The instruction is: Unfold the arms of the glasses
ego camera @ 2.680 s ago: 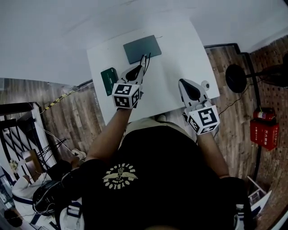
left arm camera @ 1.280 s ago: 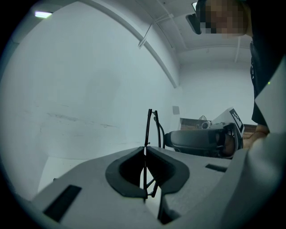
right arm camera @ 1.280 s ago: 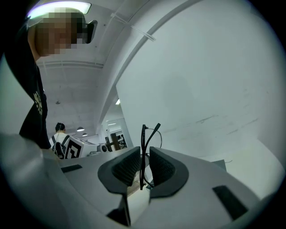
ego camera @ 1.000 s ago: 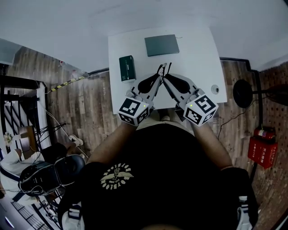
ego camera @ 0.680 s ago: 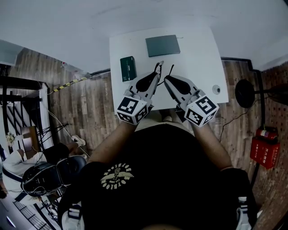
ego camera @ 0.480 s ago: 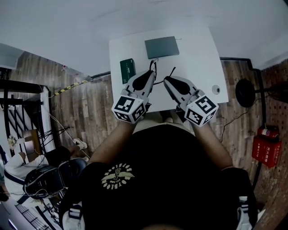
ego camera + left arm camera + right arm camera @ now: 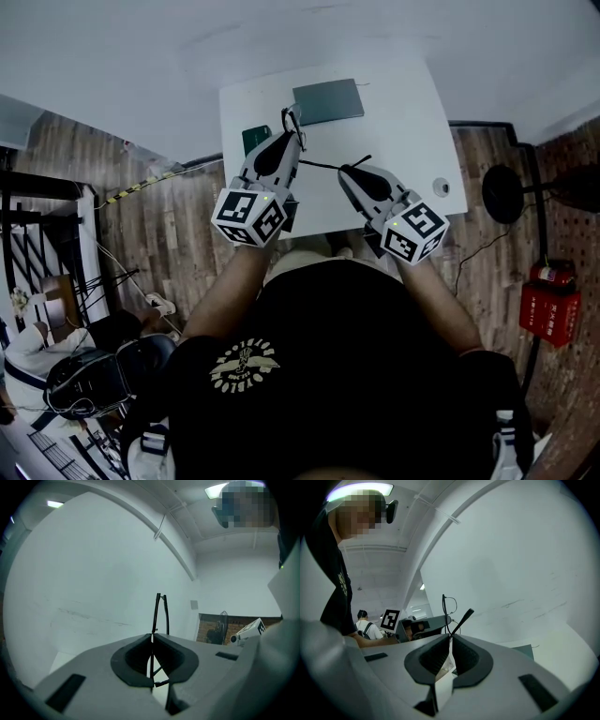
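The left gripper (image 7: 290, 129) reaches toward one o'clock from a bare forearm (image 7: 225, 291), its jaws pinched together on the glasses (image 7: 160, 611). The right gripper (image 7: 346, 172) sits nearer the torso and points toward ten o'clock. Its jaws have just been closing and now clamp a thin temple arm (image 7: 462, 619).

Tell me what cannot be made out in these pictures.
Green box: head view, partly covered by the left gripper; its print is too small.
Glasses: left gripper view, lower part hidden between the shut jaws; head view, only thin lines, lenses too small.
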### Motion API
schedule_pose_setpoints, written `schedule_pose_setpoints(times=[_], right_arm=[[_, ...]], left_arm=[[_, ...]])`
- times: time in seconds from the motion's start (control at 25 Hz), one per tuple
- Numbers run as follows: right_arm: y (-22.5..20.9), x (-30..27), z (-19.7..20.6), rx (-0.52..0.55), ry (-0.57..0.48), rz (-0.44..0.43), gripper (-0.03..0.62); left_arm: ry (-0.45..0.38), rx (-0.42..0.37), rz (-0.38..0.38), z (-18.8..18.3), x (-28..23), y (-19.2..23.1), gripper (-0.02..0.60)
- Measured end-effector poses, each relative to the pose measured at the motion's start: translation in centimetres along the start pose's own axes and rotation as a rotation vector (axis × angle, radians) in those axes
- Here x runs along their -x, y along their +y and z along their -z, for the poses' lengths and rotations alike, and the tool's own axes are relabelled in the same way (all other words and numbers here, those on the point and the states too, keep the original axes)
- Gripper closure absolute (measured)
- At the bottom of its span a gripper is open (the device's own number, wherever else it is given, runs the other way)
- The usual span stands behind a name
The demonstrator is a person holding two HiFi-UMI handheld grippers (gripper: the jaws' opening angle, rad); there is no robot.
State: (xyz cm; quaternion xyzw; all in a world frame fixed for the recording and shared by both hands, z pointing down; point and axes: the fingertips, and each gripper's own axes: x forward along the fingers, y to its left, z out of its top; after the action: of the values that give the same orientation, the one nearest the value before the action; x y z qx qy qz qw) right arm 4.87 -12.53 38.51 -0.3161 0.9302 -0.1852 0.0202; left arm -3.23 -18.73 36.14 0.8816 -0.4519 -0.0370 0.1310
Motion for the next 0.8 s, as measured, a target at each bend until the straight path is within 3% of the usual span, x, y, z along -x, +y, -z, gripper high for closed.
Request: schedule_pose_setpoints(times=[0.36,0.48,0.56,0.68,0.8], right_arm=[[-0.1,0.1,2.1,-0.051,0.018,0.001,0.577],[-0.4,0.2,3.1,-0.06,0.049,0.013,0.576],[-0.9,0.5,3.8,-0.059,0.085,0.036,0.561],[-2.5,1.1,4.3,-0.07,0.1,0.088,0.488],[-4.3,2.0,3.2,-0.075,0.064,0.162,0.482]], left_arm=[[0.007,0.042,-0.027,0.4,0.4,0.9,0.561],[0.021,0.025,-0.028,0.9,0.5,1.1,0.561],[0.029,-0.001,-0.044,1.2,0.7,1.5,0.561],[0.036,-0.023,-0.087,1.6,1.2,3.4,0.561],[0.057,-0.056,-0.13,2.1,1.9,5.4,0.561]])
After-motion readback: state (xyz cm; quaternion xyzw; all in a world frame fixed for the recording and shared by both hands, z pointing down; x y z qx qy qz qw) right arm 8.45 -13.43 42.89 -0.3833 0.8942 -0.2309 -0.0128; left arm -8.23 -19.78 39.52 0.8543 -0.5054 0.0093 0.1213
